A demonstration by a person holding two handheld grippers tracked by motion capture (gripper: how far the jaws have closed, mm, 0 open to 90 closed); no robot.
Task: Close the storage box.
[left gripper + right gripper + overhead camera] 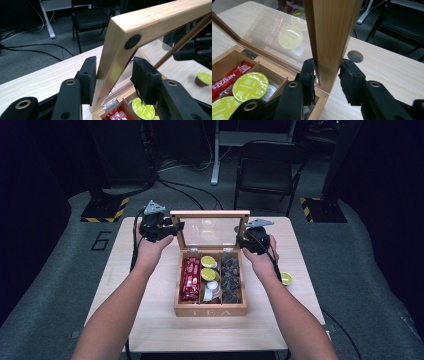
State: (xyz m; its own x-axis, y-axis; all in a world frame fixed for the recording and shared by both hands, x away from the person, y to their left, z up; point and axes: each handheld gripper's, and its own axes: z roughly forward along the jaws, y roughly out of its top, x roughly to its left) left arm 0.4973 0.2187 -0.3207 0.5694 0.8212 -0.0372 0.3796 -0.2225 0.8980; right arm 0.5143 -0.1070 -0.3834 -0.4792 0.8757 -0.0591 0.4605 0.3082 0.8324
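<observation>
Tabletop: lid clamped between right gripper fingers

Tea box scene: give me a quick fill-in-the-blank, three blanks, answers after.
1. The lid of the wooden tea box stands ____.
2. The right gripper is shut on the lid's ____ edge.
3. In the high view, the red packets lie in the box's ____ compartment.
4. On the table right of the box lies one loose ____ capsule.

Missing: open; side; left; green-topped
</observation>
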